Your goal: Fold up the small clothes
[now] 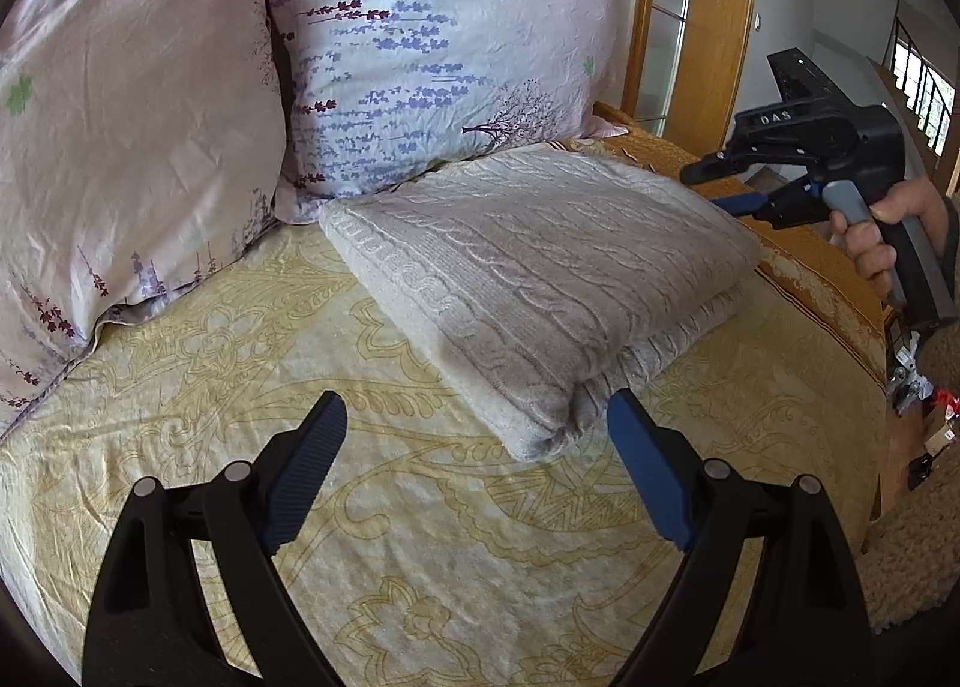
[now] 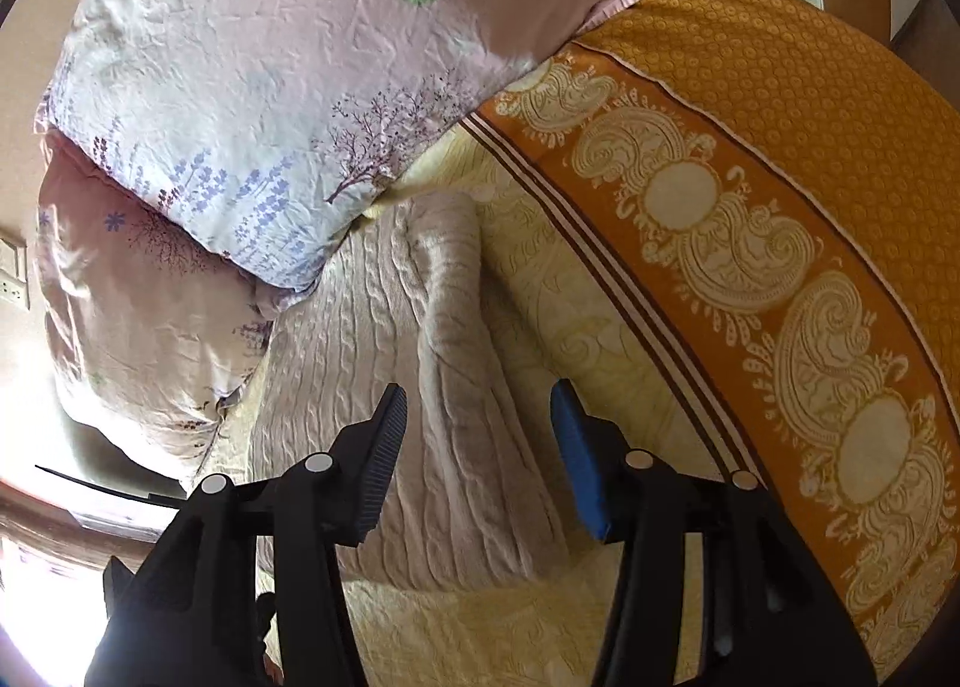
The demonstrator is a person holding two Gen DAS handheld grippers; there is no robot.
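Note:
A cream cable-knit garment [image 1: 528,267] lies folded into a thick rectangle on the yellow patterned bedspread [image 1: 420,555], its near corner just ahead of my left gripper [image 1: 477,423]. The left gripper is open and empty, hovering above the bed. The right gripper [image 1: 720,183] shows in the left wrist view at the garment's far right edge, held by a hand. In the right wrist view the right gripper [image 2: 480,417] is open and empty, just above the garment [image 2: 444,399] and its folded edge.
Two floral pillows [image 1: 420,45] [image 1: 120,147] lean at the head of the bed, touching the garment's far edge. An orange patterned border [image 2: 750,243] of the bedspread runs along the right side. A wooden door frame [image 1: 714,21] stands behind.

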